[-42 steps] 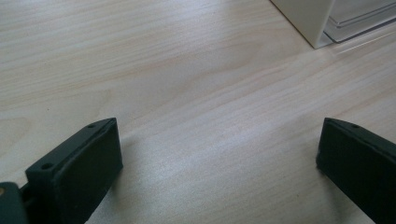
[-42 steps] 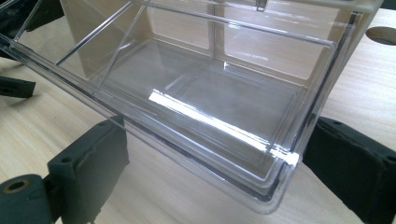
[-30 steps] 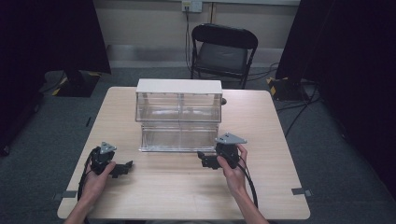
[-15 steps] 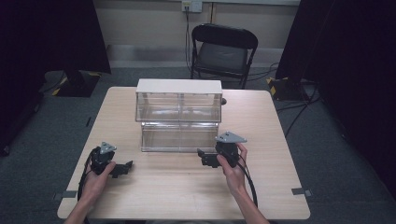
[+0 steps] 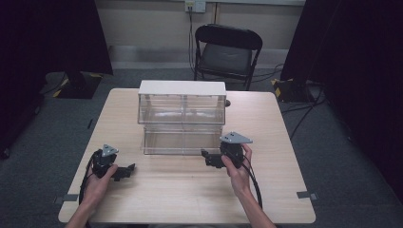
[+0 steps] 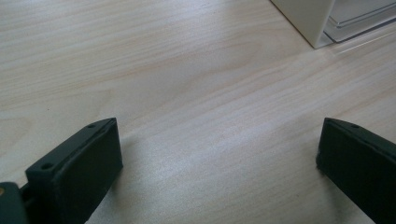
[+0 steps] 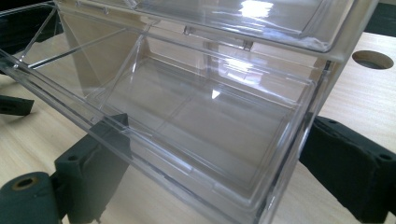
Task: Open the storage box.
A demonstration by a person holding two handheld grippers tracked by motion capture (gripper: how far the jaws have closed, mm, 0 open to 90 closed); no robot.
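A clear plastic drawer cabinet (image 5: 181, 89) with a white top stands mid-table. Its lower drawer (image 5: 180, 142) is pulled out toward me and looks empty. My right gripper (image 5: 207, 158) is at the drawer's front right corner, pointing left. In the right gripper view the right gripper (image 7: 217, 130) is open, with the clear drawer (image 7: 201, 121) reaching between its jaws and the left jaw seen through the plastic. My left gripper (image 5: 127, 171) rests at the table's front left, apart from the cabinet. In its own view the left gripper (image 6: 217, 154) is open over bare wood.
The wooden table (image 5: 285, 142) has a round hole (image 7: 372, 59) behind the cabinet's right side. A black folding chair (image 5: 227, 50) stands beyond the far edge. The cabinet's white corner (image 6: 308, 18) shows ahead of the left gripper.
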